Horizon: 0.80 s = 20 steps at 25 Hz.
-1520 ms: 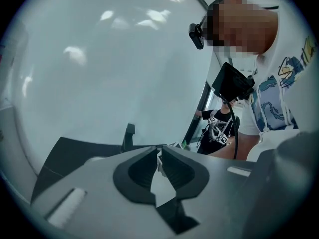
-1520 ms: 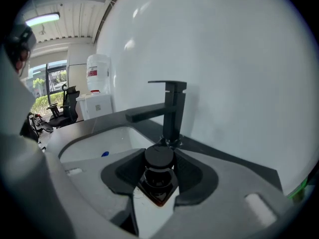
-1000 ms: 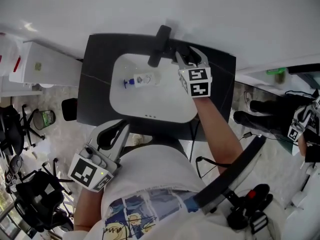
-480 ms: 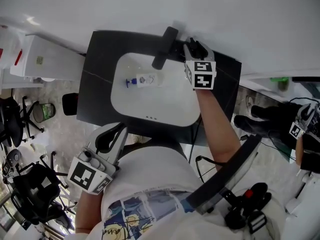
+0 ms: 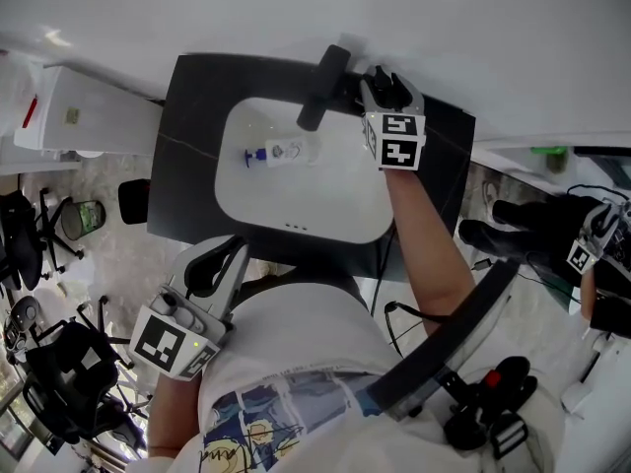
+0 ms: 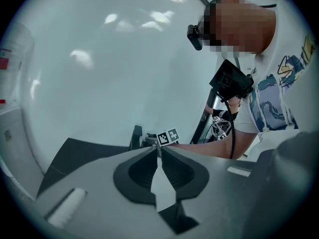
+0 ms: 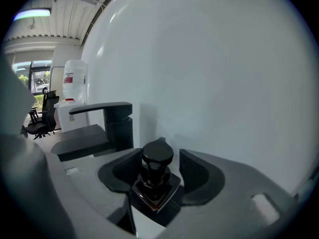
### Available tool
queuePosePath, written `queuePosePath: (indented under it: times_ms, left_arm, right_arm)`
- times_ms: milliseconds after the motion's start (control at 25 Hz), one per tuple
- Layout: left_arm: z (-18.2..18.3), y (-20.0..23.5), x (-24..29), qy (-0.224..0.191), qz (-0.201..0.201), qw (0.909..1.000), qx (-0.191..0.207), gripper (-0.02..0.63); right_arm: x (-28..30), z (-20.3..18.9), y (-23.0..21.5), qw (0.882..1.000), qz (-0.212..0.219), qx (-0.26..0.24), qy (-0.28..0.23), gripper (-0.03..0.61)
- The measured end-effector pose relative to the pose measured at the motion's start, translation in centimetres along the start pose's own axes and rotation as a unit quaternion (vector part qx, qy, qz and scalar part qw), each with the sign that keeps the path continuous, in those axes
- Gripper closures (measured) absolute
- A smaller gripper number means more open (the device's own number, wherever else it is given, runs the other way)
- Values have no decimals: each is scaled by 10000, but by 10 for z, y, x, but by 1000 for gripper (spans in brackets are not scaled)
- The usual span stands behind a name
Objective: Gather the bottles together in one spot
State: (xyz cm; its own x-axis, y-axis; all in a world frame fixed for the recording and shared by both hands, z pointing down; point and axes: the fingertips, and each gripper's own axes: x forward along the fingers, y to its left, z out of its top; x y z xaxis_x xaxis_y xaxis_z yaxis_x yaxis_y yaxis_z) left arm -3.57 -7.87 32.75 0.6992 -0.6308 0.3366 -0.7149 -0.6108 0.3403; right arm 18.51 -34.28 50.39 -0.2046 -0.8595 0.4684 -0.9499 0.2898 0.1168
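dark surface (image 5: 187, 166) runs along a white wall (image 5: 444, 28), with a white sink (image 5: 335, 220) set in it and a black faucet (image 5: 320, 85) at the far edge. the right claw (image 5: 383, 85) sits just right of the faucet, close to the wall. its jaws stand wide with a dark pump bottle (image 7: 156, 173) upright between them. a gap shows on each side of the pump neck, so nothing is clamped, and the jaws have just been opening. the left claw (image 6: 159, 153) is closed on nothing, held low at the near left, away from the sink. a clear bottle (image 5: 281, 153) with a blue cap lies on its side in the sink, well apart from the pump bottle.

the main risk is the pump head. it is wider than the neck and sits level with the jaw pads, so a pull-back that drifts sideways or lifts could hook it and tip the bottle toward the faucet or into the sink. the bottle's base is hidden, so i cannot tell if it stands squarely. the clear bottle could also roll on the curved sink floor when a claw closes on it.

compared with a second ago, the right claw is farther from the person and closer to the wall and faucet. the clear bottle and the left claw are where they were.
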Motion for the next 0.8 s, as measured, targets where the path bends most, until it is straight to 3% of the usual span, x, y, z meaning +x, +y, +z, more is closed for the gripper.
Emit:
queuePosePath:
  times_ms: [160,800]
  left_arm:
    - [1,2,0,-7,-57,10000,20,583]
    - [-8,-1,-14,-49,-387,9992,23,583]
  right_arm:
    - [-2,1,-3,10000,-41,-78,-25,326]
    - [-57,-8,18,9994,-90,-322,-16,327]
